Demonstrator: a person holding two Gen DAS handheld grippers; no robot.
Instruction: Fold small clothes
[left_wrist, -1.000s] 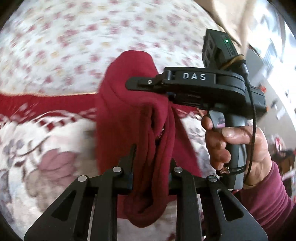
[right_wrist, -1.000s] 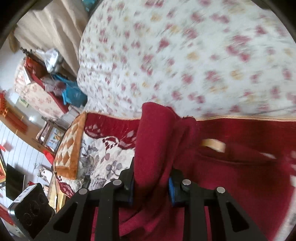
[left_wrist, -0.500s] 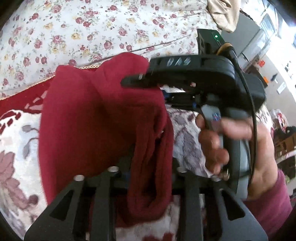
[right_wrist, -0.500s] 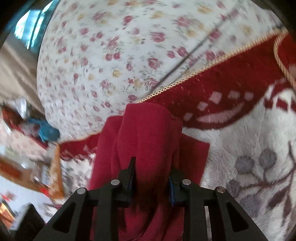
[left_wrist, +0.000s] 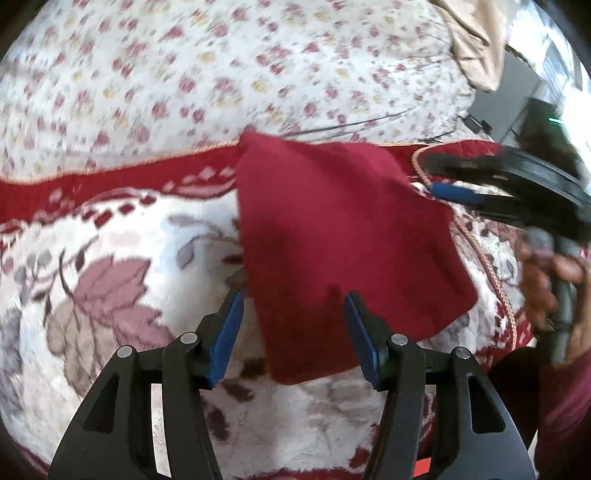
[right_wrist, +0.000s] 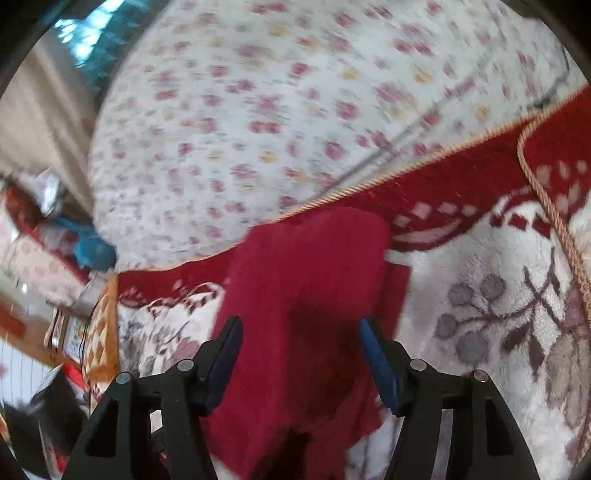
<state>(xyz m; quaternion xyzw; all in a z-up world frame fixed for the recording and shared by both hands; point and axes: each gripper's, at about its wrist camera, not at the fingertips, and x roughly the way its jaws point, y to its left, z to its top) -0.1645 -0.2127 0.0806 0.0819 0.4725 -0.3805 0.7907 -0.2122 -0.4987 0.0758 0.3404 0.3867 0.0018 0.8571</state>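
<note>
The left gripper (left_wrist: 293, 317) stands wide open, its blue-padded fingers (left_wrist: 226, 334) spread apart with nothing pinched between them; the near edge of the dark red cloth (left_wrist: 343, 240) lies in the gap under them, and whether the pads touch it cannot be told. The right gripper (right_wrist: 301, 354) is likewise spread wide, holding nothing, its blue pads (right_wrist: 378, 363) set to either side of the red cloth (right_wrist: 306, 295), which runs between them and on toward the camera, under the tool. In the left wrist view the right gripper (left_wrist: 456, 192) shows from the side at the cloth's far right corner, blurred, with the person's right hand (left_wrist: 550, 284) on its handle at the right edge of the frame. The cloth lies flat as a roughly four-sided folded piece on a plush blanket (left_wrist: 110, 280) of white pile with leaf patterns and a red border trimmed in gold cord (right_wrist: 369, 184); its far left corner reaches that red border. Beyond the border, farther away, spreads a white sheet with small red flowers (left_wrist: 221, 74). To the left of the cloth the blanket runs open and flat; to the right a second corded edge (right_wrist: 554, 221) curves across the pile. Cluttered furniture (right_wrist: 44, 236) shows blurred at the far left of the right wrist view.
</note>
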